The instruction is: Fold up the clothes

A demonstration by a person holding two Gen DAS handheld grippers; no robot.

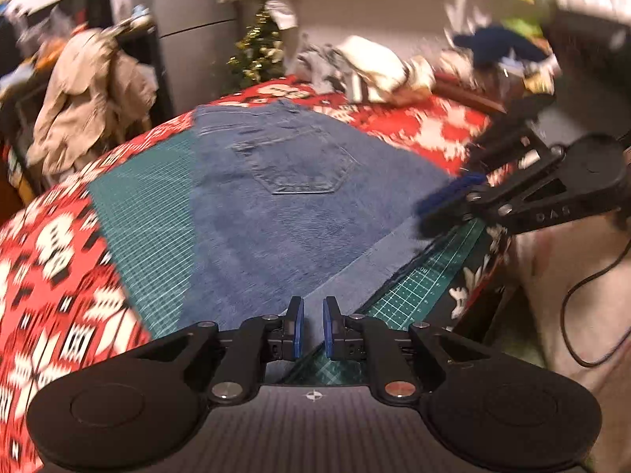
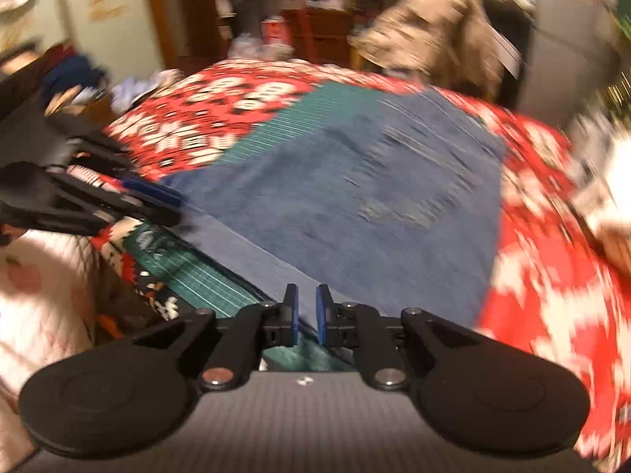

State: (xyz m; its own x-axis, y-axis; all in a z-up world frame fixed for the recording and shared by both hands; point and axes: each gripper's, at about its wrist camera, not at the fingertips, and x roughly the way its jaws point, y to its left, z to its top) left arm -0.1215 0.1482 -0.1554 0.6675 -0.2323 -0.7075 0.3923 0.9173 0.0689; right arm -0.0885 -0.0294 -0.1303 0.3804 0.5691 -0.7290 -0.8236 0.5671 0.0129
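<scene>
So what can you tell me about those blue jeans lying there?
The jeans are mid-blue denim, spread flat with the back side up: a stitched back pocket and the waistband show toward the far end. The near part is folded over, and a paler strip of inside-out fabric runs along the near edge. They rest on a green gridded cutting mat laid over a red and white patterned cloth. Neither tool grips them; the left tool hovers by the near edge, slightly open and empty.

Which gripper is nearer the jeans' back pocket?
Right, slightly. The right gripper sits at the jeans' side edge beside the back pocket; the left gripper hangs over the near folded edge.
</scene>
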